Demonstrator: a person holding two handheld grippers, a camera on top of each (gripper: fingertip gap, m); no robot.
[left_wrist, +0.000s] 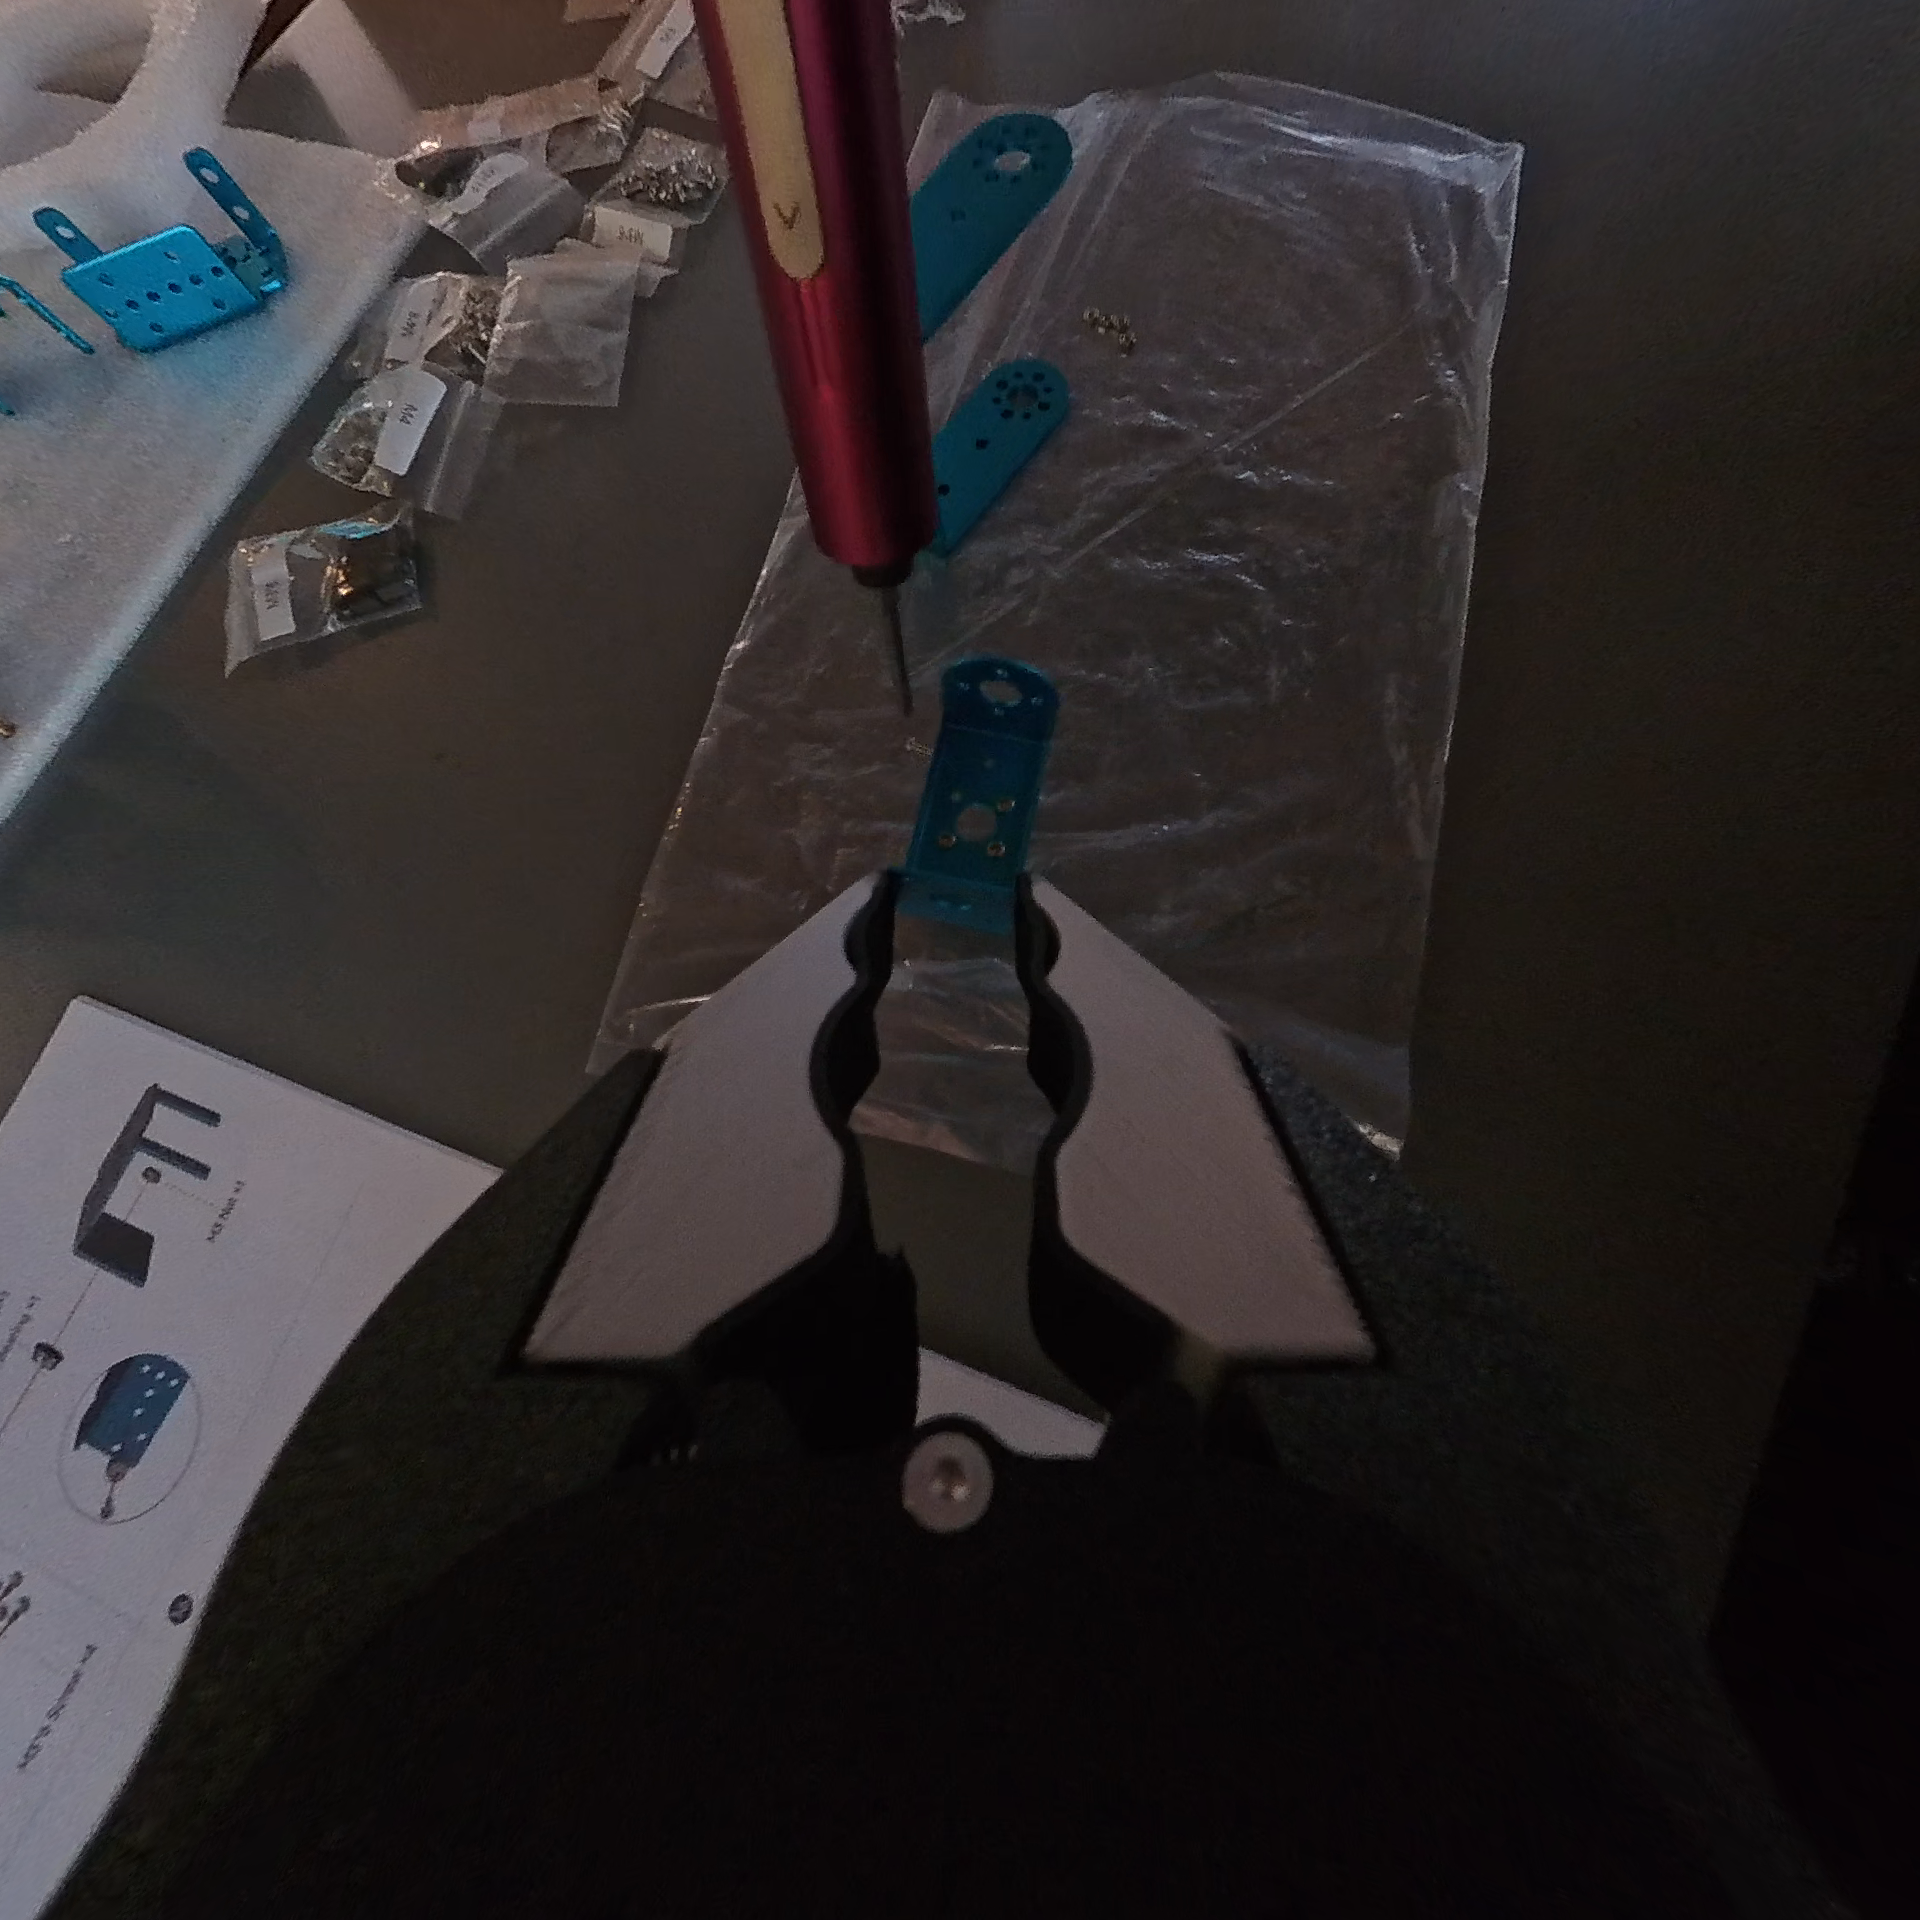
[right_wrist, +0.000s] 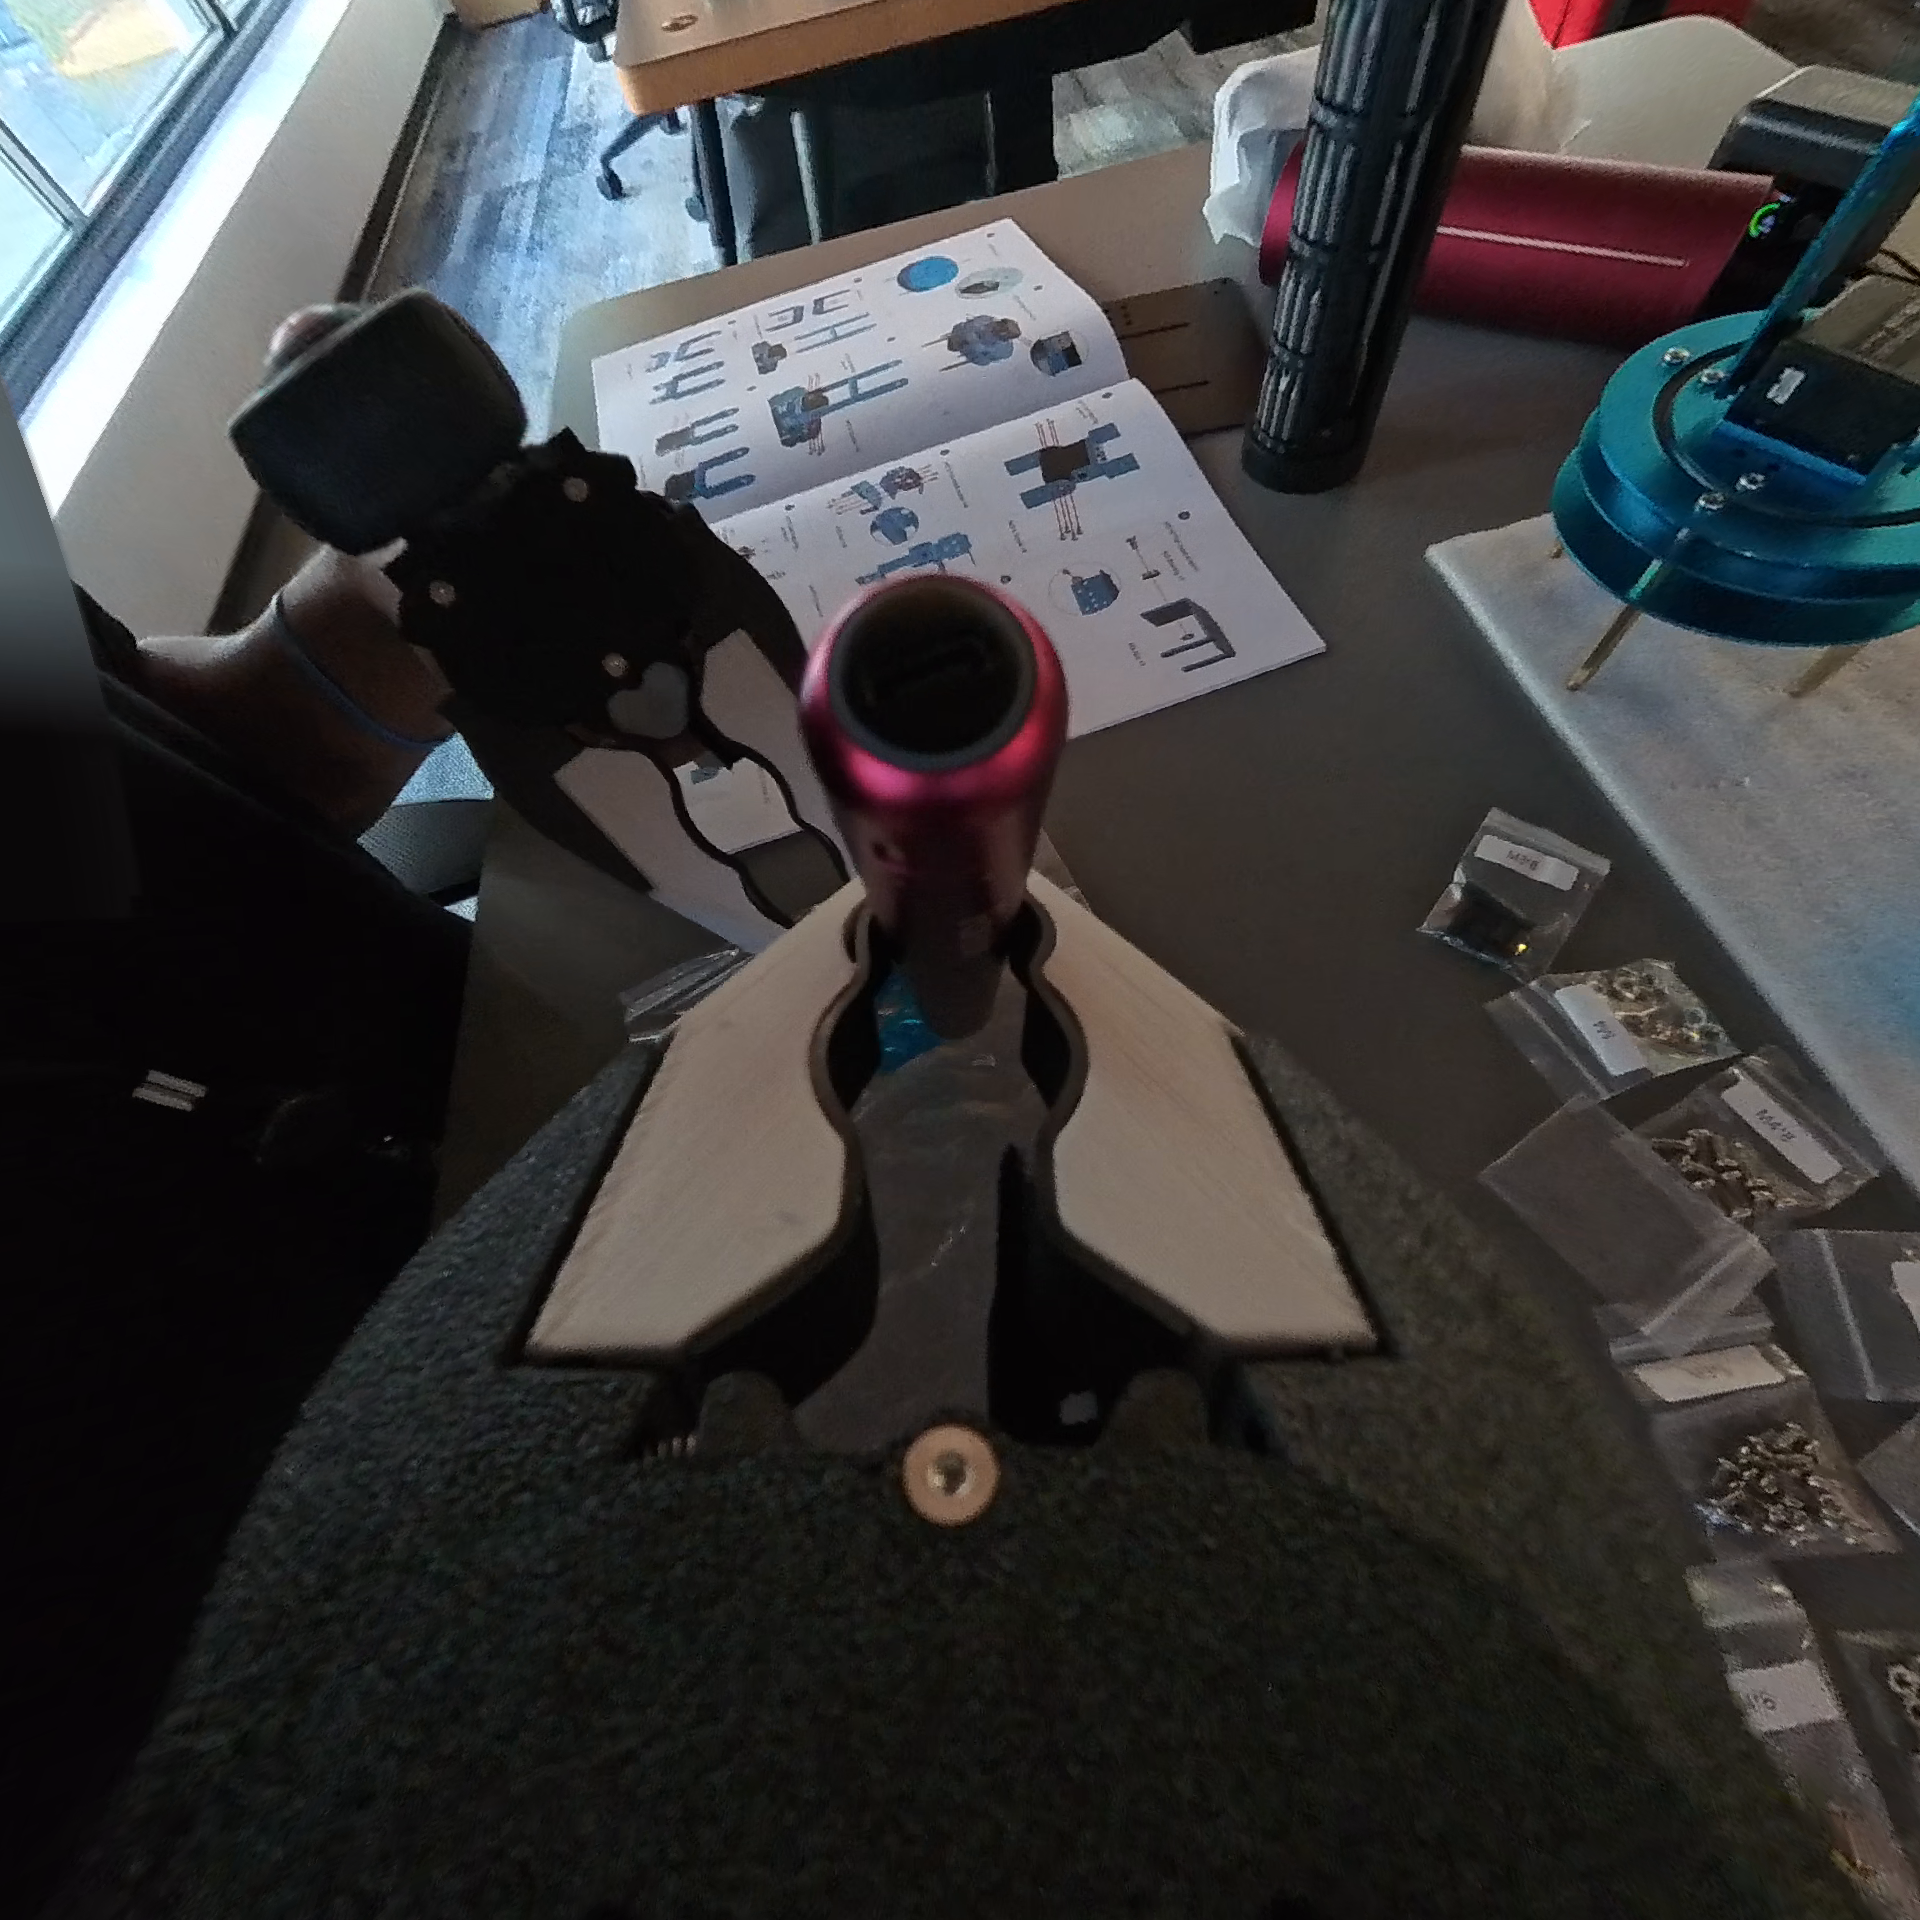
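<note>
Blue bracket (left_wrist: 982, 790) stands clenched in the left gripper (left_wrist: 956, 894) jaws; the right gripper (right_wrist: 940, 935), grasping the red screwdriver (left_wrist: 821, 301), hangs its bit at eleven o'clock.

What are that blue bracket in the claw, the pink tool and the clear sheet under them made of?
Bracket: likely anodised aluminium, with an even metallic blue sheen and drilled holes.
Tool: probably anodised metal too, a glossy magenta barrel with streaked highlights, tipped by a thin steel-looking bit.
Sheet: thin plastic film, transparent, wrinkled and shiny.
</note>
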